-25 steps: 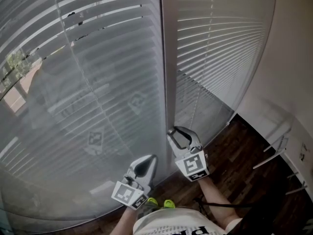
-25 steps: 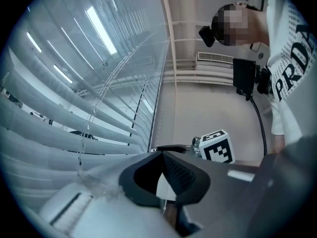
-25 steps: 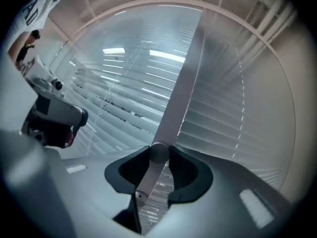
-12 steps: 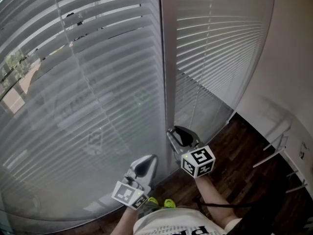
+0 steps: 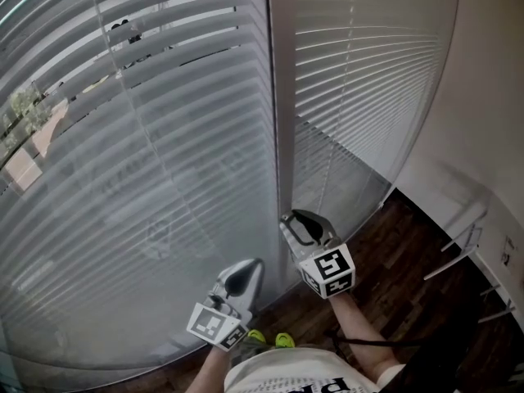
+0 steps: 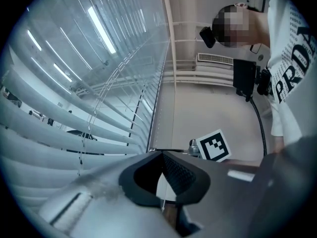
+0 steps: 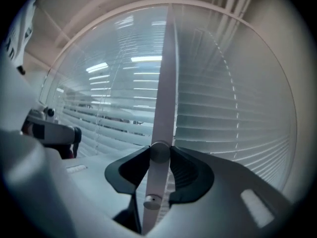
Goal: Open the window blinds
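Two white slatted blinds hang in front of me, the left blind (image 5: 147, 137) and the right blind (image 5: 360, 72), parted by a white frame post (image 5: 282, 97). The blind's white wand (image 7: 166, 83) hangs upright. My right gripper (image 5: 303, 223) (image 7: 159, 152) points level at it. Its jaws are closing, and the pads press on the wand just above its round end. My left gripper (image 5: 241, 277) (image 6: 161, 153) is held low beside the left blind with its tips together. Nothing I can make out is between them.
Dark wooden floor (image 5: 393, 252) runs below the window. A white wall (image 5: 491, 97) closes the right side, with a white wire rack (image 5: 467, 244) at its foot. The person's white shirt (image 6: 292, 73) is close behind the left gripper.
My right gripper has rolled about its own axis with the wand in it, as its marker cube shows. The left blind's slats show wider dark gaps. My left gripper has stayed still.
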{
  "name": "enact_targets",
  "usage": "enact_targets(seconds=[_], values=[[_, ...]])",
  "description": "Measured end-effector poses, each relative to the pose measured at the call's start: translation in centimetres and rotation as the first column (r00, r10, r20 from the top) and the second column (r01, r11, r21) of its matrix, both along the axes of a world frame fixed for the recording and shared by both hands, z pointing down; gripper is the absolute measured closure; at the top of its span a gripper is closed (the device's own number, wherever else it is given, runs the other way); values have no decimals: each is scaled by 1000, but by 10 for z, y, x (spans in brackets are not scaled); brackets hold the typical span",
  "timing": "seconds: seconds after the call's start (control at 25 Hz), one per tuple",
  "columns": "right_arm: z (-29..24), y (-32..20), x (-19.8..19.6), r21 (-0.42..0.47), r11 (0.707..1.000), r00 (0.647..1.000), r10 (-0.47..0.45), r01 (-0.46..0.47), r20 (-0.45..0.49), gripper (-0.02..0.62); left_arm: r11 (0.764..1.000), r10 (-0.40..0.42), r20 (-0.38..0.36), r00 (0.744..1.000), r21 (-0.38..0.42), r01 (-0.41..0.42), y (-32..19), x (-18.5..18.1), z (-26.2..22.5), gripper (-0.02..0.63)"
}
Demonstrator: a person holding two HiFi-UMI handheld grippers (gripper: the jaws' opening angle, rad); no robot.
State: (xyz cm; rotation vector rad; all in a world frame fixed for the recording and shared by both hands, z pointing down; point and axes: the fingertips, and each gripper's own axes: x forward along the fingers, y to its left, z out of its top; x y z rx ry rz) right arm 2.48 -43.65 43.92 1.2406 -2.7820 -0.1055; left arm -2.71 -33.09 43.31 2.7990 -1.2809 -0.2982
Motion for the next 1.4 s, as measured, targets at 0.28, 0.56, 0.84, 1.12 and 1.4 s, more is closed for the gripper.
enact_targets(seconds=[0.28, 0.56, 0.84, 1.12, 1.4], values=[[4, 9, -3, 232, 970, 901, 41, 68, -433, 457, 1000, -21, 3, 1000, 4, 21, -1, -10, -2, 615], [3, 13, -7, 454, 864, 663, 212, 216, -718, 460, 1000, -11, 3, 1000, 8, 11, -3, -6, -1, 615], [6, 14, -12, 523, 795, 560, 294, 307, -774, 471, 1000, -8, 7, 1000, 20, 8, -7, -5, -5, 615], [8, 10, -14, 549, 762, 519, 333, 343, -787, 473, 1000, -2, 6, 1000, 16, 2, -7, -2, -4, 615], [5, 10, -14, 544, 786, 604, 287, 295, -743, 474, 1000, -4, 8, 1000, 8, 4, -9, 0, -2, 615]])
